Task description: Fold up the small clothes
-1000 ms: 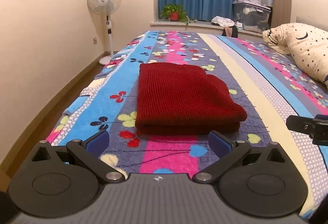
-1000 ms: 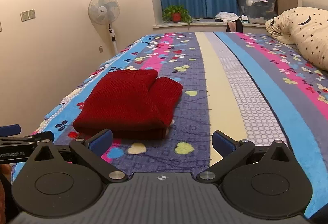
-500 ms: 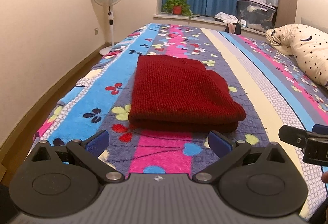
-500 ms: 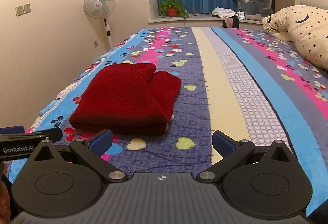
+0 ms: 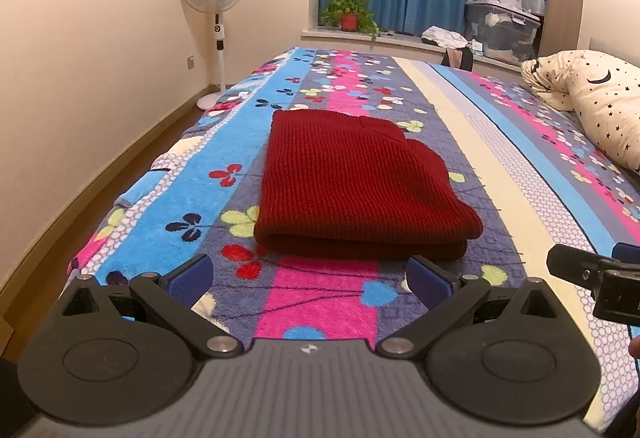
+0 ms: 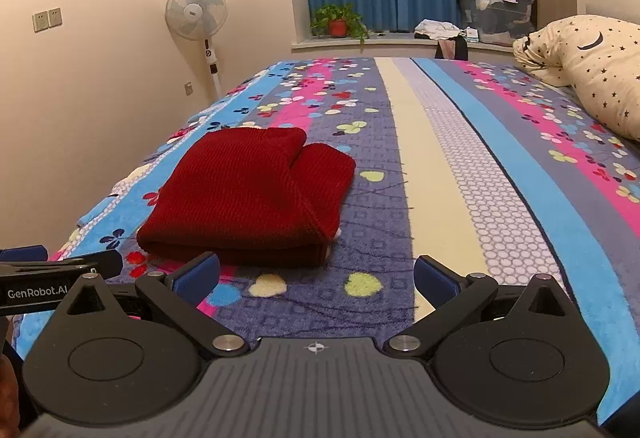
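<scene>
Lying folded on the bed (image 5: 472, 125), the red knit garment (image 5: 356, 181) sits straight ahead of the left claw (image 5: 310, 276) and ahead-left of the right claw (image 6: 316, 274), its long axis running away from both, each spread apart and empty, the left nearer.

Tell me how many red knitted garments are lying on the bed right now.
1. The folded red knitted garment lies on the striped blanket near the bed's left edge, ahead of the left tool. Layers folded inside can't be told apart.
</scene>
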`<state>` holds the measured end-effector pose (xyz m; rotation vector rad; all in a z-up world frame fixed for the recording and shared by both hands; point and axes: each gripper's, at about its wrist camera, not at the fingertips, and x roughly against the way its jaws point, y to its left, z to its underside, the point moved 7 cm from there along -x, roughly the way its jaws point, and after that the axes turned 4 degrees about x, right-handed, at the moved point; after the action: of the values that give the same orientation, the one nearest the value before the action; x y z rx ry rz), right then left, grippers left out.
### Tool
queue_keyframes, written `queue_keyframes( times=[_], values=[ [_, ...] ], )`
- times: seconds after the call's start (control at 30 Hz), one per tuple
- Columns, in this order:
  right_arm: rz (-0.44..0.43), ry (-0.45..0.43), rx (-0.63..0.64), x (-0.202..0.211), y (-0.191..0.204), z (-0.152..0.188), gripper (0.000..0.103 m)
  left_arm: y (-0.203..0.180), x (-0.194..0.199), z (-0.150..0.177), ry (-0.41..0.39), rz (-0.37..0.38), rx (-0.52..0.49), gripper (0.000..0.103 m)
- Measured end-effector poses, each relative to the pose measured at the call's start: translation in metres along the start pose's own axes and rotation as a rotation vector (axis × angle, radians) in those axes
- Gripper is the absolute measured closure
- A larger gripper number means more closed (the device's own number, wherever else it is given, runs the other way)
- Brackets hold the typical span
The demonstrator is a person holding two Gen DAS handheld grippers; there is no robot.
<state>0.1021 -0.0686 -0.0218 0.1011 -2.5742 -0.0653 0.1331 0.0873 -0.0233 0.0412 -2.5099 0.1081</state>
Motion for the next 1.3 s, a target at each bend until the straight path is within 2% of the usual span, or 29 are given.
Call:
queue_keyframes(
  times=[1.3],
  values=[
    [-0.014,-0.015,0.020,0.0022,0.0083,-0.0011,0.001,-0.0011,0.0014,-0.0017,-0.005,0.007,-0.005,0.000]
  ],
)
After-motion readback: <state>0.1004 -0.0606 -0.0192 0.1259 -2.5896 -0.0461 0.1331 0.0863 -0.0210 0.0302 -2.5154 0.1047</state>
